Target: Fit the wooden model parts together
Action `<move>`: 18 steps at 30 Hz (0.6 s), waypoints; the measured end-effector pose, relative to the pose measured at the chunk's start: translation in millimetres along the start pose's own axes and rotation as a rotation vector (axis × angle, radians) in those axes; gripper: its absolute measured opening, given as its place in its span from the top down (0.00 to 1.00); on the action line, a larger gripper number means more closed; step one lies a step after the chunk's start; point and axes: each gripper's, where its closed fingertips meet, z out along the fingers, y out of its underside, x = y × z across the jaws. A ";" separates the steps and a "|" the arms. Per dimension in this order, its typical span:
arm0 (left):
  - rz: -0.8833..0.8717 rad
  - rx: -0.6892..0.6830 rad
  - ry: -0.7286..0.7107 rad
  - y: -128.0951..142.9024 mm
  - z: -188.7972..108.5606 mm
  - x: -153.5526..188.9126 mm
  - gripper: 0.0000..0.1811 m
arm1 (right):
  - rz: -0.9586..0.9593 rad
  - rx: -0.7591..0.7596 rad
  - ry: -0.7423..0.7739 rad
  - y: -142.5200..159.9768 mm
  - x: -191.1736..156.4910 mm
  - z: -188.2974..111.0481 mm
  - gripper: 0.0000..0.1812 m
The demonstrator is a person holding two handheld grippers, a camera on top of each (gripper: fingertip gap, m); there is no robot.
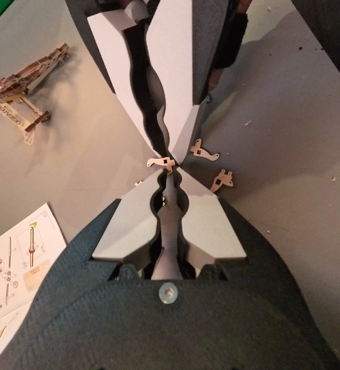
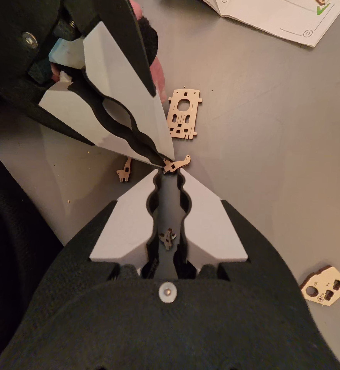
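A small flat wooden lever piece (image 1: 161,163) with a square hole is held above the grey table (image 1: 85,170). My left gripper (image 1: 170,171) rises from the bottom of the left wrist view and is shut on the piece's lower tab. My right gripper (image 1: 173,159) comes down from the top and is pinched on the same piece, tip to tip with the left. In the right wrist view, my right gripper (image 2: 169,171) is shut under the lever piece (image 2: 177,164). The left gripper (image 2: 166,161) reaches in from the upper left and bites the piece's end.
A partly built wooden model (image 1: 19,94) lies at the left, with an instruction booklet (image 1: 15,260) below it. Loose flat parts lie around: two lever-like pieces (image 1: 204,153) (image 1: 223,180), a slotted plate (image 2: 184,114), a rounded piece with holes (image 2: 324,286) and a small cross piece (image 2: 167,238). My two grippers' fingertips are within a few centimetres of each other.
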 end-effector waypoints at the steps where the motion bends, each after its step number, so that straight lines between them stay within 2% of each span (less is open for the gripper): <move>1: 0.002 -0.001 -0.001 0.0 -0.1 0.0 0.98 | -0.002 -0.001 0.000 -0.1 0.0 0.0 0.93; 18: 0.000 0.000 -0.004 0.1 -1.5 0.1 0.96 | -0.001 0.002 -0.010 -0.6 -1.0 -1.7 0.93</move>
